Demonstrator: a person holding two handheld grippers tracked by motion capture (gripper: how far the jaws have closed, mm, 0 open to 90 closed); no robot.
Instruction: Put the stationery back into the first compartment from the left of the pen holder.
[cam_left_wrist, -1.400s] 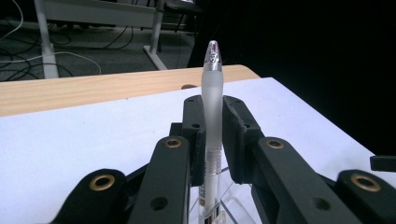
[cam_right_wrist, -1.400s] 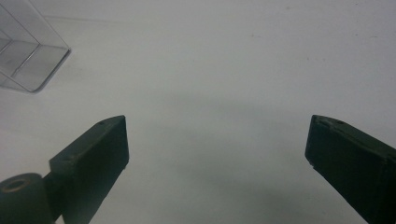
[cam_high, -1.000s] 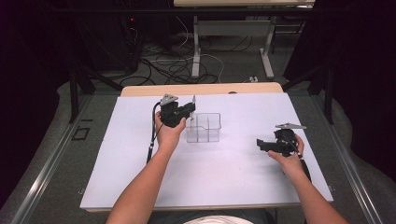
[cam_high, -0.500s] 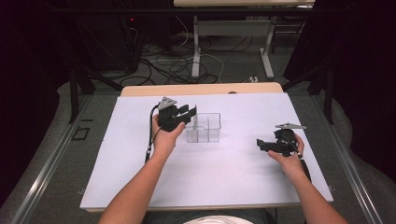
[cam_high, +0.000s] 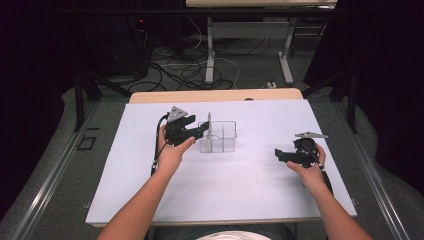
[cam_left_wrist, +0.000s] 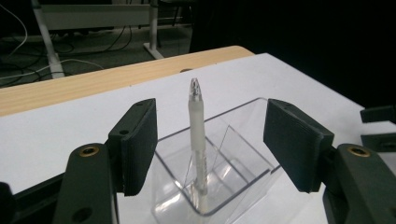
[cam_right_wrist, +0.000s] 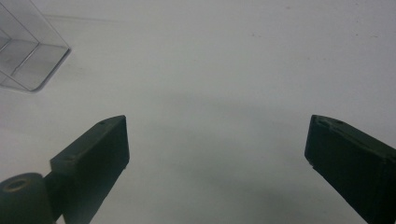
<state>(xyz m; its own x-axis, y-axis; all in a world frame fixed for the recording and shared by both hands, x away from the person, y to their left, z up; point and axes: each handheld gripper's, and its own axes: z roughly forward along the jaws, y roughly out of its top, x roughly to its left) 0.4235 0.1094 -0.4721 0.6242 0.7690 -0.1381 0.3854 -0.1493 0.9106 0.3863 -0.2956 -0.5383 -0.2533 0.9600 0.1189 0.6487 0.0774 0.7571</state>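
A clear plastic divided box (cam_high: 223, 139) stands mid-table on the white sheet. A slim translucent pen (cam_high: 209, 124) stands upright in its left compartment, tip up. My left gripper (cam_high: 201, 131) is at the box's left side. In the left gripper view the pen (cam_left_wrist: 196, 116) rises between the two pads (cam_left_wrist: 139, 142) with a gap on each side; the jaws have just been opening and do not touch it. My right gripper (cam_high: 278, 154) rests low on the sheet at the right, open with nothing between its jaws (cam_right_wrist: 217, 154). A corner of the box (cam_right_wrist: 29, 63) shows far left.
A wooden table edge (cam_high: 215, 95) runs behind the white sheet (cam_high: 225, 190). Cables and desk legs (cam_high: 209, 55) lie on the floor beyond. The right gripper's jaw tips (cam_left_wrist: 379, 127) show at the far right of the left gripper view.
The left gripper's jaws have opened off the pen, and the hand has drawn back a little leftward. The pen stays standing in the box. The right hand has kept still.
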